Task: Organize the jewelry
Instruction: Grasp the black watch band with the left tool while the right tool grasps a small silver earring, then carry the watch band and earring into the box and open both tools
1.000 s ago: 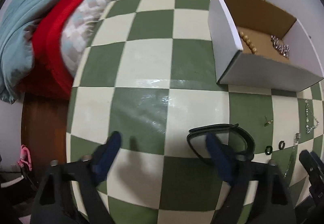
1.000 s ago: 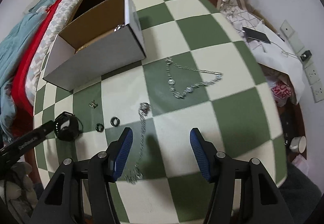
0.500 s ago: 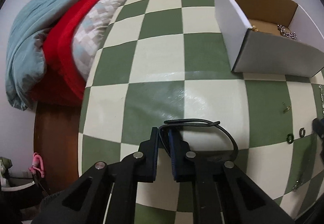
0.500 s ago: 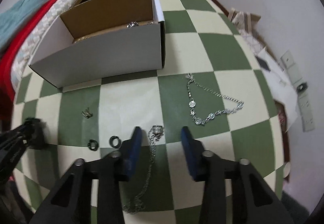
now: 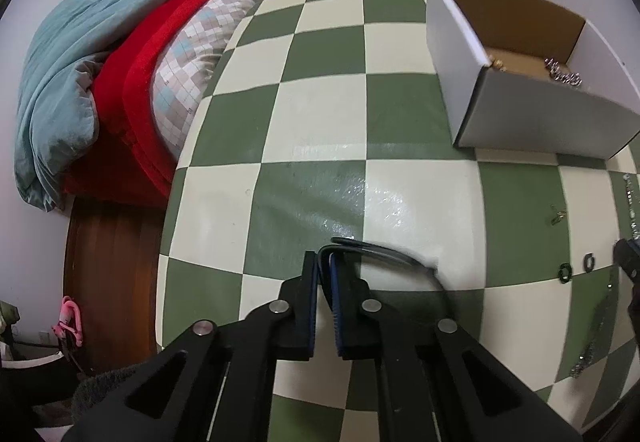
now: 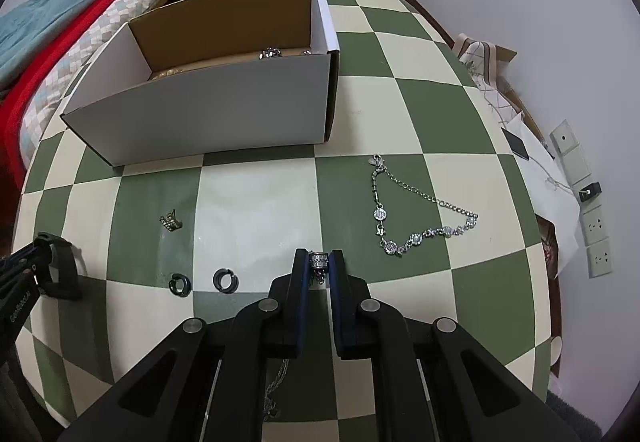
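My left gripper (image 5: 324,268) is shut on a black band bracelet (image 5: 384,252) low over the checkered table; it also shows in the right wrist view (image 6: 60,266). My right gripper (image 6: 319,262) is shut on the silver pendant of a chain necklace (image 6: 319,261), whose chain hangs down behind the fingers (image 6: 276,382). An open cardboard box (image 6: 224,110) with several jewelry pieces inside stands at the back. A silver bracelet (image 6: 420,214), two black rings (image 6: 226,279), (image 6: 180,284) and a small gold piece (image 6: 171,221) lie on the table.
A bed with red and teal blankets (image 5: 100,62) borders the table's left side. Bags and papers (image 6: 520,138) lie beyond the right edge. The box also shows in the left wrist view (image 5: 532,122), back right.
Both grippers closed from open: the left on the black band, the right on the necklace pendant. The left has lifted the band slightly.
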`<state>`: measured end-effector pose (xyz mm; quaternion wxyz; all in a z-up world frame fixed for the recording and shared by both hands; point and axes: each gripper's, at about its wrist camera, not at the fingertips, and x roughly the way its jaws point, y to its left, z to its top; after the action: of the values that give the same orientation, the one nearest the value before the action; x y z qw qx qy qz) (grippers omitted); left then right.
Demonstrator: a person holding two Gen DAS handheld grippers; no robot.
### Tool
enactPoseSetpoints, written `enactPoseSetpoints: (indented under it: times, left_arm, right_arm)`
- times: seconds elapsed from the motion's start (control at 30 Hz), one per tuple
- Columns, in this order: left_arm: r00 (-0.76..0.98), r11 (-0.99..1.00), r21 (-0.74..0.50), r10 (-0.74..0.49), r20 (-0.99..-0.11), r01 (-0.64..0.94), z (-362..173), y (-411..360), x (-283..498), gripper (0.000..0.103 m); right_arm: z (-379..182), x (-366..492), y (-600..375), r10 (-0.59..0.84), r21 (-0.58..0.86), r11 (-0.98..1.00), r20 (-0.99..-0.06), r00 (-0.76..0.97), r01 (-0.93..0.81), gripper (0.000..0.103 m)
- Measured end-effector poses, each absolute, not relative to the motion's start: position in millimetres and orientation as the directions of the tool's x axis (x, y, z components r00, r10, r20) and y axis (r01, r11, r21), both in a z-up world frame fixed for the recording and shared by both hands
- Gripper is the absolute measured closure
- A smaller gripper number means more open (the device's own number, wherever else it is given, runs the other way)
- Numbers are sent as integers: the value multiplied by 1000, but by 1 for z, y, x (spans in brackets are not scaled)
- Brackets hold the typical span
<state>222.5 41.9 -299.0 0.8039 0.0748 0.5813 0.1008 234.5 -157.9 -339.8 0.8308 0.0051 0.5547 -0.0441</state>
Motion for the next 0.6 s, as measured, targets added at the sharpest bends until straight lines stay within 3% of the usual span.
enactPoseSetpoints:
  times: [0.6]
  left_arm:
    - [459,991,134,124,-880,-13,-214,7,200,102]
  right_arm:
    - [-238,212,-162,38,75,996,-842,539,46,93]
